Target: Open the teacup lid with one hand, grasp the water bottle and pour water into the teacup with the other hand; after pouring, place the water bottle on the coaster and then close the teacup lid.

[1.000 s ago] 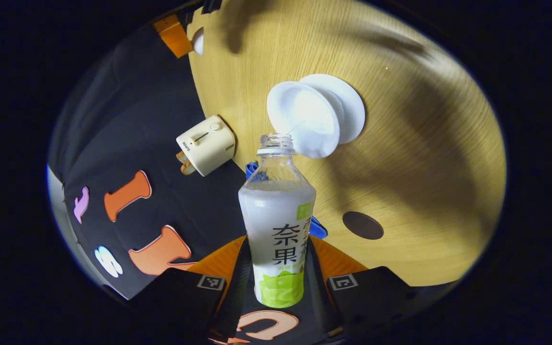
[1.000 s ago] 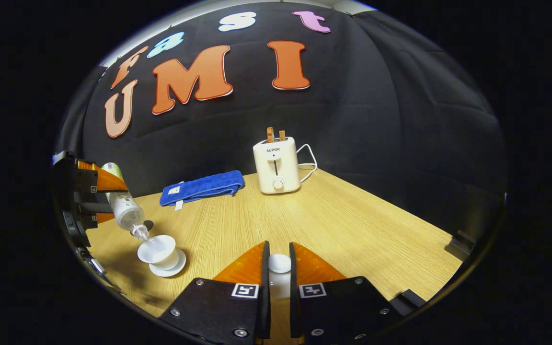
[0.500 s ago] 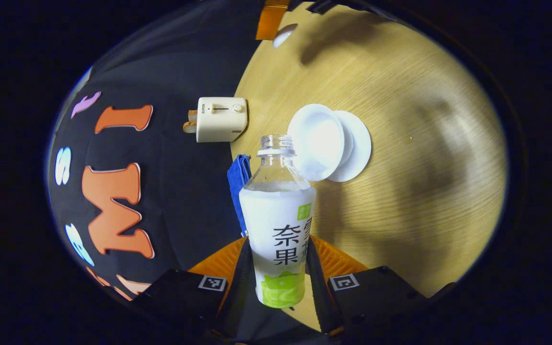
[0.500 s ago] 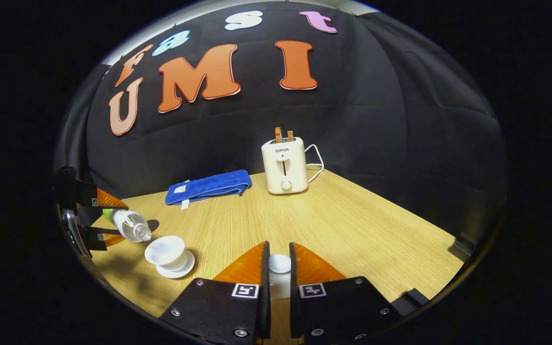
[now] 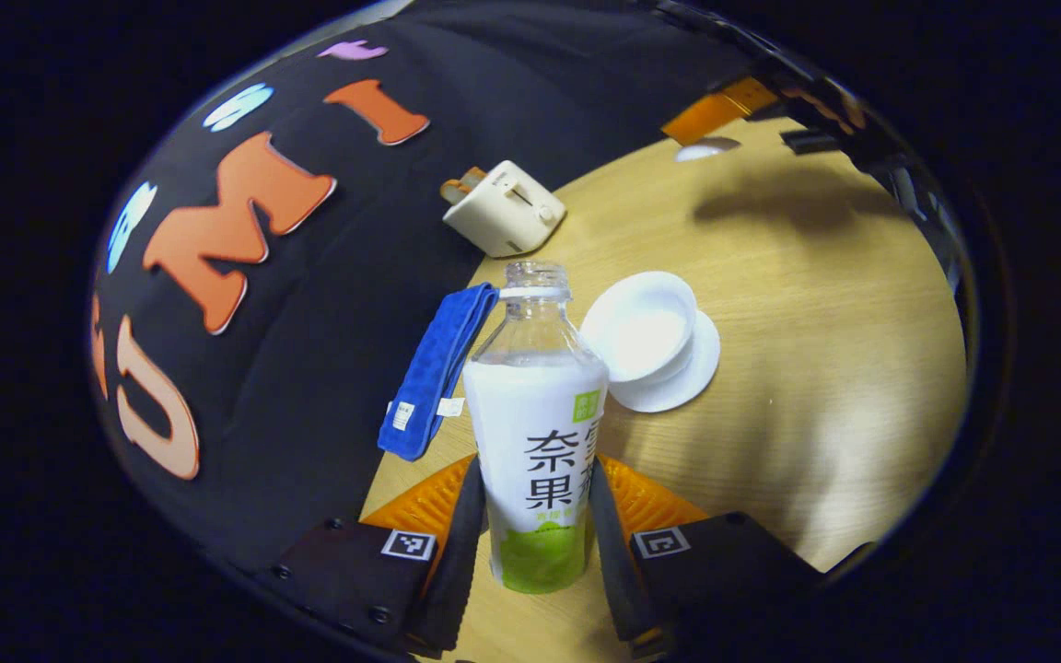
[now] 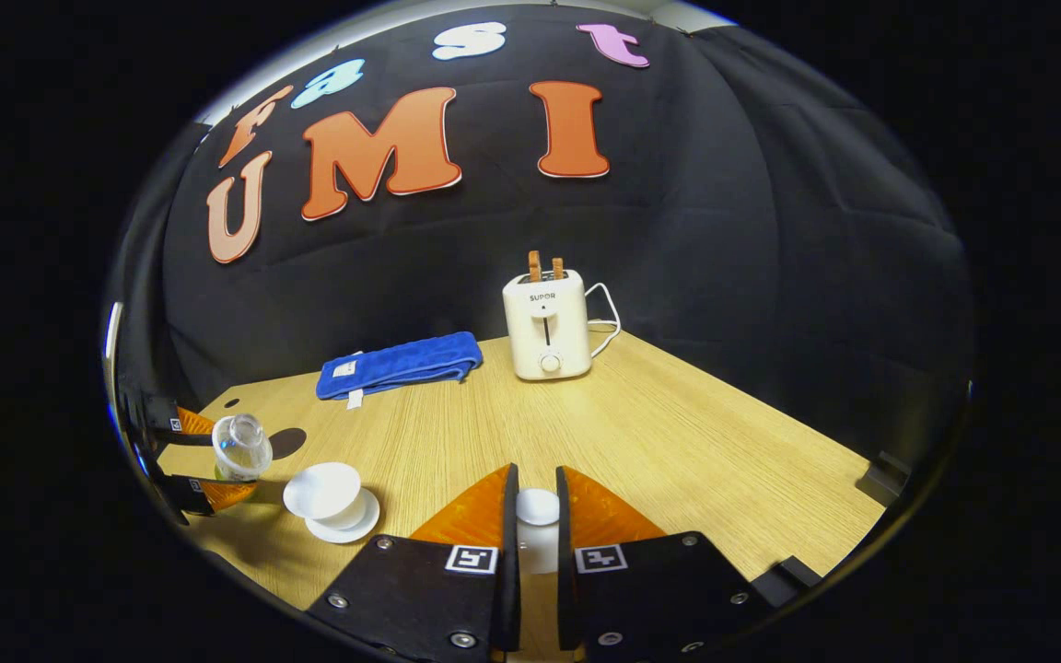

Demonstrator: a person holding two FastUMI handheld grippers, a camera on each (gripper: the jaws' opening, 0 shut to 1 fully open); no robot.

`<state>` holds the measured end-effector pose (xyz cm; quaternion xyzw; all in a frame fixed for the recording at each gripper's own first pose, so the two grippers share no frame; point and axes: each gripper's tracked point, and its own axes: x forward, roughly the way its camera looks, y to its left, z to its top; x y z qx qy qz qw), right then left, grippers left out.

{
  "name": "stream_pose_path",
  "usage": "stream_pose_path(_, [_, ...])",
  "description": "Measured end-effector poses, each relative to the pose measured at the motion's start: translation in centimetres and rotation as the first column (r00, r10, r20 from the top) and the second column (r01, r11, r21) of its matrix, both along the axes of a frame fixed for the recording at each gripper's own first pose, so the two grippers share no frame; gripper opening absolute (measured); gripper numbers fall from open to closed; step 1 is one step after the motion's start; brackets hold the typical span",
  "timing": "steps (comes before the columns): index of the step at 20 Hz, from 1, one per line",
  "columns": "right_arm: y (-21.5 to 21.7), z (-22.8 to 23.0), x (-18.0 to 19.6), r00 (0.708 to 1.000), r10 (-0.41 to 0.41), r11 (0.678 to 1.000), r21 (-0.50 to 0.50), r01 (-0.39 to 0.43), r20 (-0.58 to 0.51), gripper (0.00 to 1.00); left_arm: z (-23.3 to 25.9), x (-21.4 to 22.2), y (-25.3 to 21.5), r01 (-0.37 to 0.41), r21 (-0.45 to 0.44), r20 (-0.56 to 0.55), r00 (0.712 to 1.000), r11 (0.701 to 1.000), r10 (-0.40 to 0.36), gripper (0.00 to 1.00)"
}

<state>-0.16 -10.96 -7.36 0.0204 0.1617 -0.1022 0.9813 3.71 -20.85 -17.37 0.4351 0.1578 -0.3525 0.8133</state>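
Ahead of my right tool (image 6: 530, 543) the bench (image 6: 678, 433) lies open as far as the toaster (image 6: 546, 324) and blue towel (image 6: 399, 364) along the back wall. To its left, the open cup (image 6: 323, 490) on its saucer (image 6: 346, 529) blocks the way, with my left tool (image 6: 208, 456) and its bottle (image 6: 241, 446) just beside.

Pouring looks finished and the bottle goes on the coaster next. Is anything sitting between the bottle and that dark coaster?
Nothing visible: the bottle in the left claw is right beside the coaster, with bare table around it.
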Motion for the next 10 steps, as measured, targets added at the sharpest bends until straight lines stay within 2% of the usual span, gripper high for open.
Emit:
stream_pose_path(3, [0.5, 0.2, -0.1, 1.000, 0.007, 1.000, -0.005, -0.007, -0.001, 0.16, 0.6, -0.3, -0.1, -0.116, -0.179, -0.077, 0.992, 0.977, 0.104, 0.60])
stream_pose_path(4, [0.6, 0.4, -0.1, 1.000, 0.007, 1.000, -0.009, -0.007, 0.001, 0.16, 0.9, -0.2, -0.2, -0.155, -0.230, -0.099, 0.986, 0.961, 0.135, 0.64])
stream_pose_path(5, [0.7, 0.6, 0.0, 1.000, 0.006, 1.000, -0.013, -0.006, 0.002, 0.16, 1.4, -0.1, -0.1, -0.192, -0.282, -0.118, 0.979, 0.940, 0.165, 0.60])
stream_pose_path(6, [0.7, 0.7, -0.1, 1.000, 0.005, 1.000, -0.015, -0.005, 0.004, 0.16, 2.0, -0.2, -0.3, -0.222, -0.335, -0.141, 0.973, 0.916, 0.184, 0.64])
stream_pose_path(8, [0.9, 0.9, 0.0, 1.000, 0.005, 1.000, -0.013, -0.005, 0.007, 0.16, 3.2, -0.2, -0.2, -0.274, -0.433, -0.179, 0.960, 0.858, 0.217, 0.60])
stream_pose_path(10, [1.1, 1.2, 0.1, 1.000, 0.006, 1.000, -0.019, -0.006, 0.008, 0.16, 4.5, 0.1, -0.2, -0.324, -0.517, -0.217, 0.945, 0.792, 0.244, 0.60])
